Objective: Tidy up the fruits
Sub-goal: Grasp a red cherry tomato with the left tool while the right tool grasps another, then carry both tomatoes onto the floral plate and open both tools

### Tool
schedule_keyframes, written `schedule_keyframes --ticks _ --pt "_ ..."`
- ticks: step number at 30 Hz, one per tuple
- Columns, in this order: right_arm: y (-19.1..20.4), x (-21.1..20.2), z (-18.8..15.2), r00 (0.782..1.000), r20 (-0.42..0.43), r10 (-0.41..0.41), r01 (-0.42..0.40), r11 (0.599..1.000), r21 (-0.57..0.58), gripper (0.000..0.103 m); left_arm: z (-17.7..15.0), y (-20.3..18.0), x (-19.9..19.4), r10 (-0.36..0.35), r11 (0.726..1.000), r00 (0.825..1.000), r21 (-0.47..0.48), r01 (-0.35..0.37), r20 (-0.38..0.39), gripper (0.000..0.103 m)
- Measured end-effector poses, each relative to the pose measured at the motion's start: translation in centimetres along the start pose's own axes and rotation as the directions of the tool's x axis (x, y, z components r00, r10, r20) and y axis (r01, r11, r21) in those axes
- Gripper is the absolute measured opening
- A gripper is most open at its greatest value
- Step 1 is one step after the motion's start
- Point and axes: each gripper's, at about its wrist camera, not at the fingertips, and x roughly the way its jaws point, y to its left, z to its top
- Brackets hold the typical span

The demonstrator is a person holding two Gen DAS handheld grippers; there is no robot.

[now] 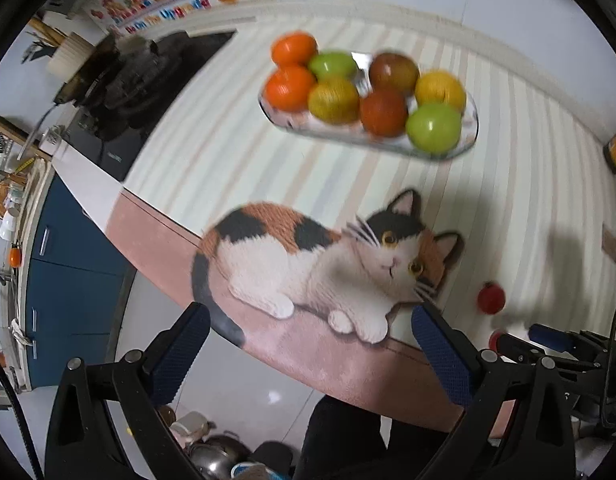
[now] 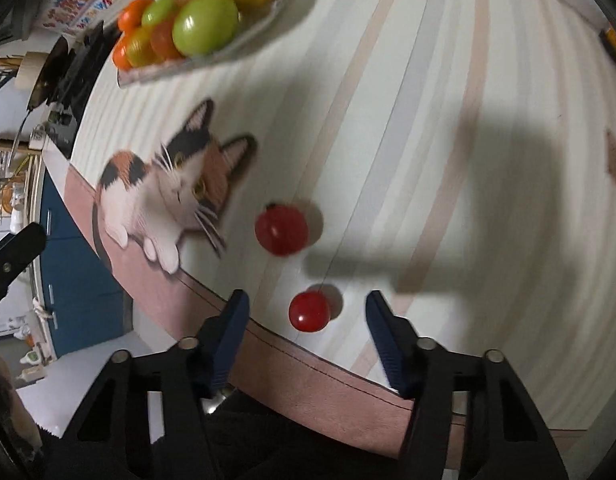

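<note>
Heaped on a clear glass tray at 12 o'clock on the striped bench: two oranges, three green fruits, a yellow one and two reddish-brown ones. Loose on the cloth, outside the tray: a small red fruit at centre and a second red fruit at 6 o'clock, flanked by the blue pads of the right tool, spread wide, untouched. Left tool likewise gaping, gripping nothing, poised over the printed calico cat.
</note>
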Motion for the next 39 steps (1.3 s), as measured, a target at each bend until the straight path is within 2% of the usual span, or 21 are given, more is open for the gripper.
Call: schedule_keyframes --ticks 2,6,9,15,17,19,25,26,32,36,39 --pt "0.1 0.8 -0.2 1.000 -0.023 -0.003 0.003 1.000 -0.014 0.049 0.0 -0.3 0.7 0.002 1.000 1.000 0.004 -0.002 -0.020 0.103" --pt "0.5 2.1 -0.8 0.998 -0.055 -0.016 0.013 0.998 -0.058 0.027 0.3 -1.1 1.3 -0.006 1.000 0.999 0.008 0.007 -0.041 0.103" --pt "0.1 1.7 -1.0 1.000 -0.026 -0.015 0.014 0.998 -0.058 0.027 0.6 -2.0 1.8 -0.021 0.999 0.999 0.025 0.022 -0.048 0.103" --pt "-3.1 -1.3 -0.1 0.999 0.048 -0.020 0.020 1.000 0.005 0.027 1.1 -5.7 3.0 -0.102 0.989 0.993 0.099 0.109 -0.066 0.103" --pt "-4.5 -2.0 0.1 0.998 0.062 -0.030 0.028 0.999 0.036 0.027 1.2 -7.1 3.8 -0.145 0.981 0.985 0.117 0.156 -0.095 0.103" --pt "-5.8 -2.5 0.2 0.997 0.071 -0.038 0.034 0.998 0.062 0.027 1.2 -8.3 4.5 -0.221 0.965 0.968 0.115 0.235 -0.120 0.103" --pt "-8.5 -3.3 0.2 0.995 0.093 -0.045 0.034 0.993 0.116 0.027 1.3 -11.5 5.6 -0.318 0.926 0.934 0.156 0.343 -0.165 0.083" --pt "-8.8 -3.4 0.1 0.995 0.095 -0.044 0.032 0.992 0.119 0.027 1.3 -11.9 5.7 -0.326 0.922 0.930 0.162 0.352 -0.169 0.078" --pt "-9.2 -3.5 -0.2 0.994 0.103 -0.041 0.027 0.990 0.136 0.027 1.3 -14.2 7.1 -0.327 0.902 0.920 0.218 0.372 -0.214 0.056" --pt "-9.2 -3.6 -0.3 0.993 0.108 -0.047 0.032 0.991 0.132 0.027 1.1 -15.3 7.9 -0.324 0.898 0.916 0.228 0.376 -0.237 0.031" --pt "-9.0 -4.1 -0.2 0.992 0.118 -0.050 0.035 0.991 0.126 0.028 1.2 -15.4 7.8 -0.335 0.897 0.914 0.219 0.383 -0.227 0.029"
